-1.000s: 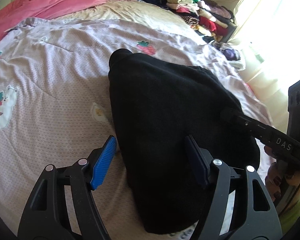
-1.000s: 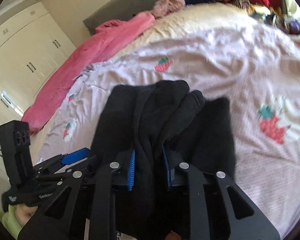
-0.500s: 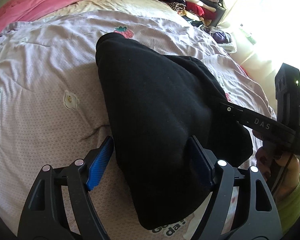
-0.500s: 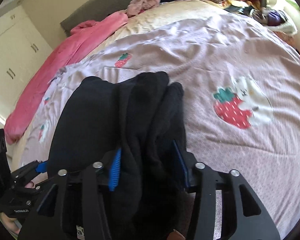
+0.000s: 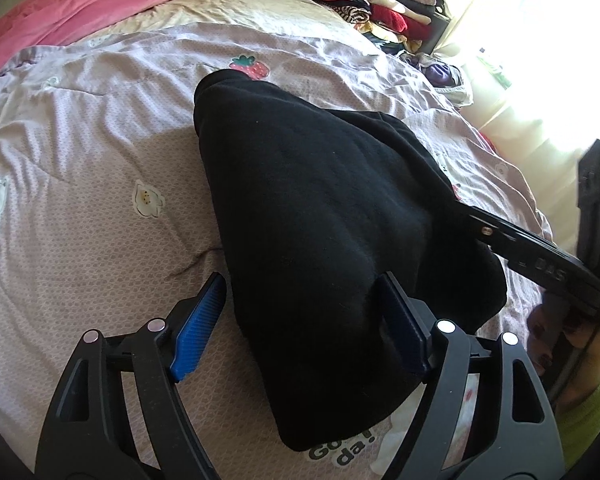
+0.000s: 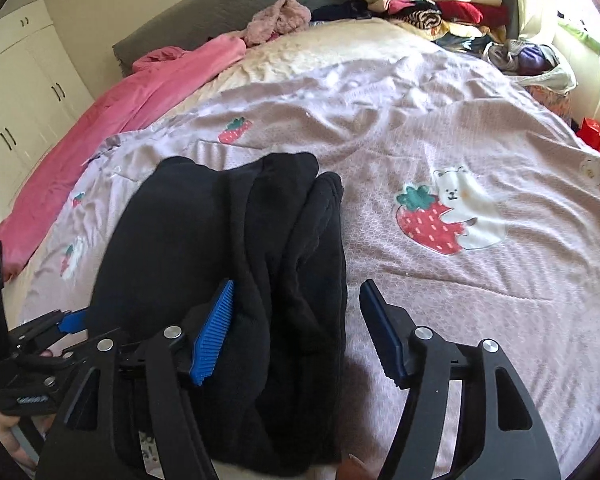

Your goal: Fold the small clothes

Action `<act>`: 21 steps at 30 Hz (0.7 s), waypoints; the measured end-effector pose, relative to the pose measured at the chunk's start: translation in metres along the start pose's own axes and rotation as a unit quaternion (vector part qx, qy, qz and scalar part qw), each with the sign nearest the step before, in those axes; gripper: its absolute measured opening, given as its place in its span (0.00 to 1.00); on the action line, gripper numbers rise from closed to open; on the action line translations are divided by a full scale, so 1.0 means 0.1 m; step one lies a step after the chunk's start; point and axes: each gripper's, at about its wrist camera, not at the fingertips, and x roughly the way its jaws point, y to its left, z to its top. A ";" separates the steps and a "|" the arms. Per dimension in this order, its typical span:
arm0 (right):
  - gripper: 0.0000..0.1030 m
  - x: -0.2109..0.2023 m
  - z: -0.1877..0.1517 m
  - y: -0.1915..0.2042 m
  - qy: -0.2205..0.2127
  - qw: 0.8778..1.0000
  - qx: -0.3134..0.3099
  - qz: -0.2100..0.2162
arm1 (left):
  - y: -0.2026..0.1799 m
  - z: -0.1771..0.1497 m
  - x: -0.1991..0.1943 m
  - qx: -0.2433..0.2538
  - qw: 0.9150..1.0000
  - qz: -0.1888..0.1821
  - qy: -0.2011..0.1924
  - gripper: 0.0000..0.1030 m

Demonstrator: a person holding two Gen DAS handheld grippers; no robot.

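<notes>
Now right gripper [image 6: 296, 332] jaws seen spread; fold pinched a second ago released. Left gripper [image 5: 300, 324] jaws spread, straddling black garment [image 5: 324, 216] at frame centre on bed [image 5: 80, 220]. Fold judged laid; smoothing or next fold pending.

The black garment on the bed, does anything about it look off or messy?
The black garment lies bunched rather than flat: several thick rolled layers stack unevenly along its right edge. At its near end a white printed piece pokes out from underneath.
</notes>
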 end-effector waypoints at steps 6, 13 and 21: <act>0.61 -0.24 -0.16 0.04 -0.013 1.000 -0.009 -0.006 | -0.01 -0.03 -0.05 0.006 1.000 0.002 0.000 0.68; 0.61 -0.11 -0.39 -0.07 0.020 0.999 0.005 -0.037 | 0.00 -0.09 -0.09 0.007 1.000 0.004 0.002 0.68; 0.66 -0.34 -0.44 -0.04 -0.003 0.999 0.017 -0.027 | -0.02 -0.12 -0.24 0.012 1.000 0.007 -0.009 0.68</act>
